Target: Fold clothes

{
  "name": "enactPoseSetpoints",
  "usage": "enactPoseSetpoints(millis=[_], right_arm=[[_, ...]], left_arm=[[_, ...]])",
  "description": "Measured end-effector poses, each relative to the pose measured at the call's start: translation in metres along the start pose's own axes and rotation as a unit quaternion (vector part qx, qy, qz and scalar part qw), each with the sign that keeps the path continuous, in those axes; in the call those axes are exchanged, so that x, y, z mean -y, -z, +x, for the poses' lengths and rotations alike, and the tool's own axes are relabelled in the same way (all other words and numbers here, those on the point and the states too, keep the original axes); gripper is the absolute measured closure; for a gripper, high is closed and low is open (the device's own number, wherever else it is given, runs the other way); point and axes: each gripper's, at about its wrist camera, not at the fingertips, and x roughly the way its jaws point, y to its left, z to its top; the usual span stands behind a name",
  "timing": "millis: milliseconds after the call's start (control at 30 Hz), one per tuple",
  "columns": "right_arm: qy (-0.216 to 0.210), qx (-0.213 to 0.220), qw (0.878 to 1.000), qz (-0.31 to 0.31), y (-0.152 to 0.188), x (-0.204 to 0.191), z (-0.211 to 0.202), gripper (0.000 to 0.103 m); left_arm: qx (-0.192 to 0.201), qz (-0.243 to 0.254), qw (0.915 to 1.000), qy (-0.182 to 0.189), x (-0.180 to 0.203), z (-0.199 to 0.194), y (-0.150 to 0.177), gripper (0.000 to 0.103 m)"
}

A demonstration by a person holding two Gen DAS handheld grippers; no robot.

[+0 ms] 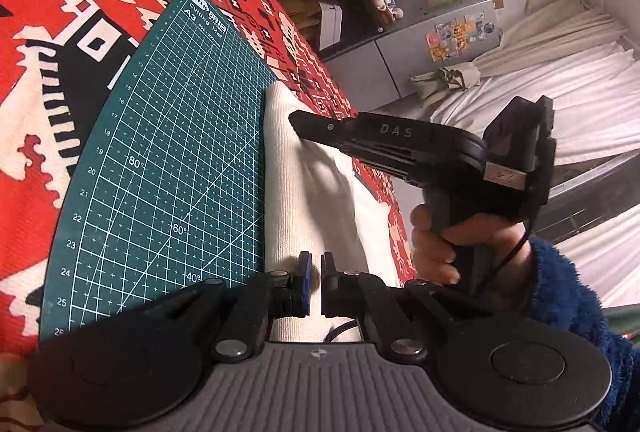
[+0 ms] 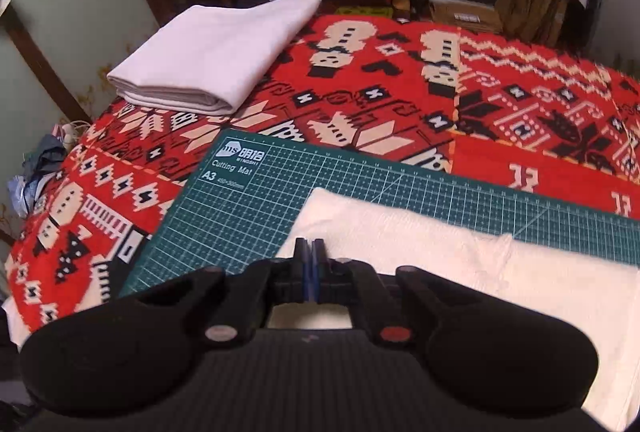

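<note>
Patterned blanket (image 2: 360, 80): two white garments (image 2: 460, 264).

Cream knit garment (image 2: 460, 256), part-folded, flat on green cutting mat (image 2: 248, 200).
Ribbed cream fabric; long folded edge straight along the grid lines, one layer lapped over another with a visible step. Second garment, white folded cloth (image 2: 208, 60), stacked in neat layers well apart on red patterned cover (image 2: 400, 92).

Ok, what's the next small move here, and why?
Probably close the left tool on the near edge of the cream garment: its fingers sit slightly apart over that edge, while the shut right tool sits at the far corner.
</note>
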Motion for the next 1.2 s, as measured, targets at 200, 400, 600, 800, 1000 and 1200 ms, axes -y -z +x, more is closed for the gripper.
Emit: enactPoseSetpoints(millis=[200,400,600,800,1000,1200], right_arm=[[0.007,0.002,1.0,0.003,-0.012,0.013,0.015,0.103],[-0.001,-0.005,0.999,0.031,-0.013,0.015,0.004,0.1],[-0.011,-0.013,0.999,0.038,0.002,0.006,-0.015,0.099],[-0.016,-0.015,0.999,0.033,0.012,0.004,-0.028,0.099],[-0.032,-0.005,0.999,0.042,0.021,0.014,-0.026,0.1],[-0.038,0.001,0.997,0.073,0.032,0.044,-0.035,0.103]], left_arm=[[-0.001,-0.003,1.0,0.003,-0.003,-0.001,0.001,0.101],[-0.001,-0.007,1.0,0.002,-0.003,0.0,0.001,0.101],[0.001,-0.003,1.0,-0.009,0.004,0.001,-0.001,0.101],[0.002,0.006,0.9991,-0.041,0.024,0.002,-0.01,0.101],[0.0,0.011,0.9991,-0.04,0.038,0.023,-0.028,0.101],[-0.024,0.014,0.9968,-0.075,0.034,0.041,-0.029,0.101]])
